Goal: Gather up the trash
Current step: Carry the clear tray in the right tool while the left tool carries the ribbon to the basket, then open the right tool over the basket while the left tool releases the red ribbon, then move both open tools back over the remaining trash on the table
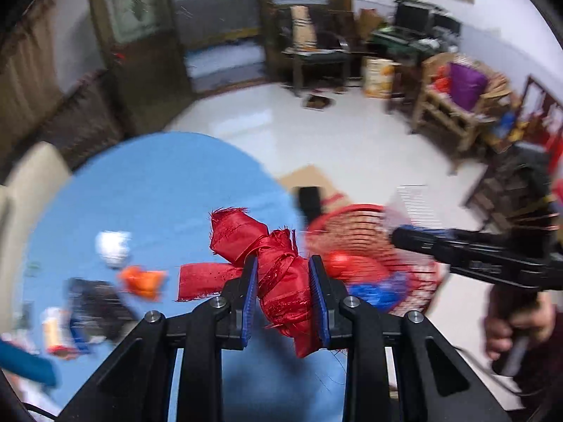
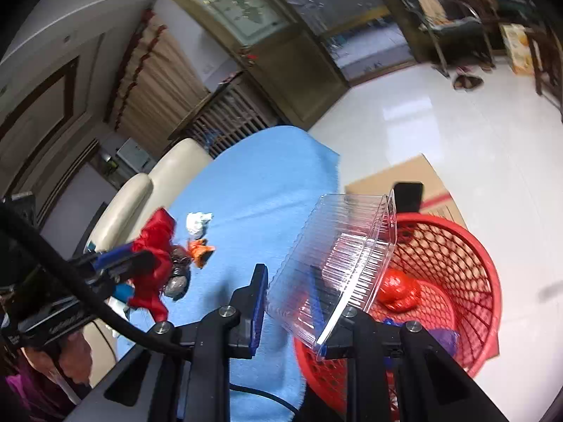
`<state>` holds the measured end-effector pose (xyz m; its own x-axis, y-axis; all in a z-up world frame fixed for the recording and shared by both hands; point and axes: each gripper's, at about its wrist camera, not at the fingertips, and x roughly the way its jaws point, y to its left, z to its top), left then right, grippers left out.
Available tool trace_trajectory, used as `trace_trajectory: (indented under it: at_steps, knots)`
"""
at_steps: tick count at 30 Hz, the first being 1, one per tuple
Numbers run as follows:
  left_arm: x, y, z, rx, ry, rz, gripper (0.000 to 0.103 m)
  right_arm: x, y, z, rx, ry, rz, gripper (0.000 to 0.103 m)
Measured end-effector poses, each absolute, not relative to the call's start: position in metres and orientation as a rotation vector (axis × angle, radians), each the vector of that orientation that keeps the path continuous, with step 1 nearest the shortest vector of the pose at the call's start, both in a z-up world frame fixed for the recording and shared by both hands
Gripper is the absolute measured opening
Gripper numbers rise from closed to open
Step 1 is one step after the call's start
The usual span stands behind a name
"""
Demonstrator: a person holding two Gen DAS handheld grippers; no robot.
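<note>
Left wrist view: left gripper pinched a red ribbon wad over the blue tablecloth; red mesh basket at 3 o'clock on the floor.

Right wrist view: right gripper clamped a clear ribbed plastic tray, tilted over the basket's rim; white wad and orange scrap lay at 10 o'clock on the cloth.

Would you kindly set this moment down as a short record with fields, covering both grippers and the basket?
left gripper: shut on a red cloth, above the blue table
right gripper: shut on a clear plastic tray, at the basket's near rim
red basket: on the floor beside the table, already holding a red bag
still on the table: white wad, orange scrap
</note>
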<state>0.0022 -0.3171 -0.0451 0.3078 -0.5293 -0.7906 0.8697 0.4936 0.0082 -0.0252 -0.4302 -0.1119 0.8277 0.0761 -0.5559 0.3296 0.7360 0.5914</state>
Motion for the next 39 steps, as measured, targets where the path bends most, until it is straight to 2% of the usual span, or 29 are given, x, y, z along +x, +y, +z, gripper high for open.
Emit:
trace_trajectory:
  at_steps: [5, 6, 8, 9, 10, 22, 39]
  knots:
    - [-0.002, -0.340, -0.067, 0.432, 0.917, -1.104, 0.036, -0.035, -0.452, -0.128, 0.818, 0.630, -0.190, 0.028]
    - [-0.003, -0.343, -0.070, 0.427, 0.927, -1.116, 0.043, -0.037, -0.455, -0.130, 0.818, 0.643, -0.211, 0.028]
    - [-0.005, -0.349, -0.075, 0.422, 0.942, -1.123, 0.052, -0.039, -0.462, -0.137, 0.833, 0.681, -0.243, 0.040]
    - [-0.006, -0.349, -0.077, 0.423, 0.941, -1.118, 0.055, -0.042, -0.464, -0.139, 0.843, 0.690, -0.247, 0.060]
    - [-0.005, -0.348, -0.078, 0.425, 0.939, -1.111, 0.055, -0.045, -0.467, -0.140, 0.854, 0.682, -0.249, 0.071]
    - [0.018, -0.287, -0.076, 0.349, 0.933, -0.939, 0.057, -0.027, -0.450, -0.121, 0.798, 0.624, -0.232, 0.071]
    - [0.073, -0.075, -0.081, 0.180, 0.905, -0.419, 0.061, 0.075, -0.336, -0.100, 0.643, 0.716, -0.012, 0.071]
